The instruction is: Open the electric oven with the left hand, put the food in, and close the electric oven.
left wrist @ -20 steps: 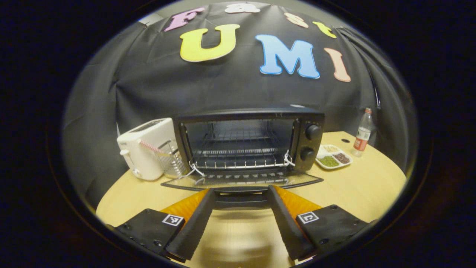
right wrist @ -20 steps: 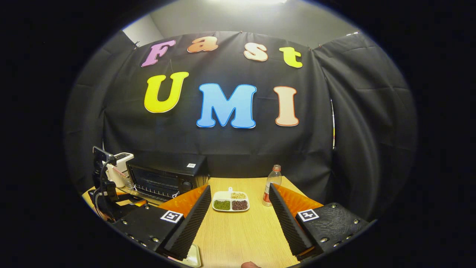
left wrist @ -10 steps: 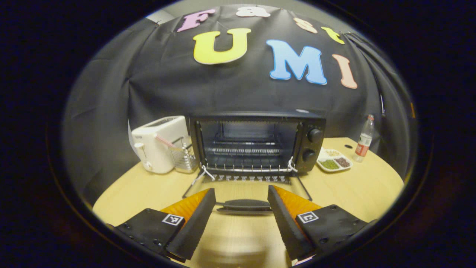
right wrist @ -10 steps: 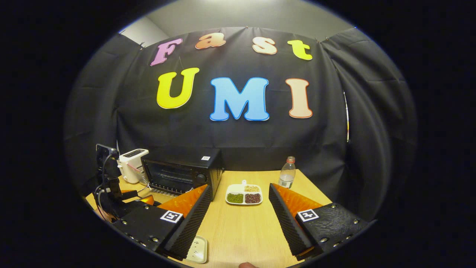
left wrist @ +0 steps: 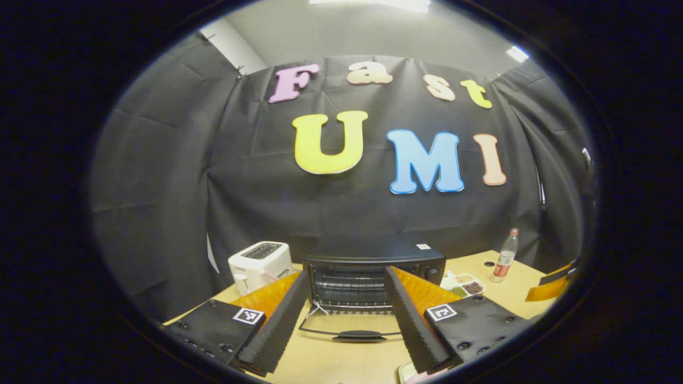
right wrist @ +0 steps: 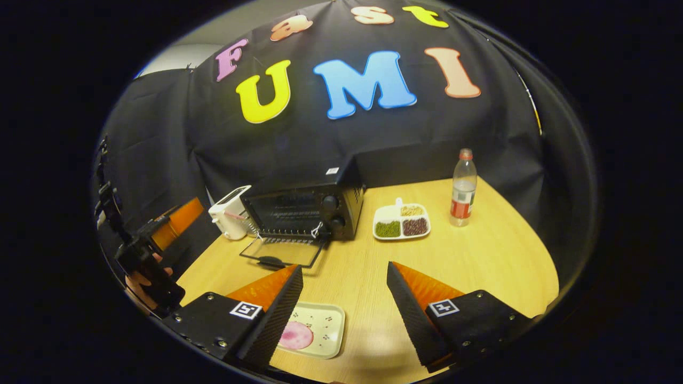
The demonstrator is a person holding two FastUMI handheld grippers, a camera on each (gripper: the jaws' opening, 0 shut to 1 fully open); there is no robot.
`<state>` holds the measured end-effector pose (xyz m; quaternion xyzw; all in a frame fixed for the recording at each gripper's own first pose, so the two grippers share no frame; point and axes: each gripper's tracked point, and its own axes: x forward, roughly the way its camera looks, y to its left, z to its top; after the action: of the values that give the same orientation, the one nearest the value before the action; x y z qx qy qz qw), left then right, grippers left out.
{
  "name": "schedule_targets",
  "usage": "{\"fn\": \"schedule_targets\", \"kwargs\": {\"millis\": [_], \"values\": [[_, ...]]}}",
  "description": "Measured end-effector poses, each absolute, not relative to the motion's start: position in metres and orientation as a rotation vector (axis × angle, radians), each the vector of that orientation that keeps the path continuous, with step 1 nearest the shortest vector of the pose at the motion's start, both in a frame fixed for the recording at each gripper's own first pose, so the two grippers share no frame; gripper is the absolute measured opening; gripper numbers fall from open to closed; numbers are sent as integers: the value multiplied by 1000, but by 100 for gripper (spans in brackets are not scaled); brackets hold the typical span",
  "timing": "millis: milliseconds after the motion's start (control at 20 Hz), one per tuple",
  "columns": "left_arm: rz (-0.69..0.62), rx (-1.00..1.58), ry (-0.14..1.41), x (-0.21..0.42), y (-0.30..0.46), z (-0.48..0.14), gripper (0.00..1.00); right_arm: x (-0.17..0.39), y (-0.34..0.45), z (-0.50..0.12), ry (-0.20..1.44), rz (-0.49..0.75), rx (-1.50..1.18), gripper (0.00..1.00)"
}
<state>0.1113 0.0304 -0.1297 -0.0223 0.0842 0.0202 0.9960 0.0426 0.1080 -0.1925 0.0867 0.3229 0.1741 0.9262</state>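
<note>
Hovering right tool [right wrist: 344, 282] spread above food tray [right wrist: 320, 336]; oven [right wrist: 304, 210] door down.

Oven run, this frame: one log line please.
oven: door down, open | food tray: on table, near right tool, ungrasped | left tool: open, clear of door | right tool: open

A light wooden table [right wrist: 480, 256] is seen across the lower half of the right gripper view. At centre left an electric oven [right wrist: 304, 205] is set, a white toaster [right wrist: 228, 212] just left of it. A divided dish [right wrist: 401, 221] and a bottle [right wrist: 463, 186] are placed at centre right. A tray [right wrist: 320, 333] lies at the bottom.
</note>
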Motion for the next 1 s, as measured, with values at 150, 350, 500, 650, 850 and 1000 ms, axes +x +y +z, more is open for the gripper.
{"fn": "schedule_targets", "kwargs": {"millis": [150, 350, 500, 650, 850, 1000], "values": [[48, -36, 146, 91, 36, -113, 94, 26, 126, -221, 810, 427, 239, 97], [41, -48, 125, 74, 40, -99, 94, 1, 147, -249, 1030, 516, 348, 97], [55, -45, 116, 62, 49, -93, 99, -8, 151, -269, 1156, 530, 367, 97], [74, -31, 113, 54, 57, -93, 99, -15, 152, -291, 1263, 540, 368, 97], [93, -48, 124, 42, 66, -94, 99, -23, 154, -312, 1398, 530, 401, 97], [110, -46, 120, 36, 73, -92, 99, -23, 151, -325, 1444, 514, 416, 95]]}}
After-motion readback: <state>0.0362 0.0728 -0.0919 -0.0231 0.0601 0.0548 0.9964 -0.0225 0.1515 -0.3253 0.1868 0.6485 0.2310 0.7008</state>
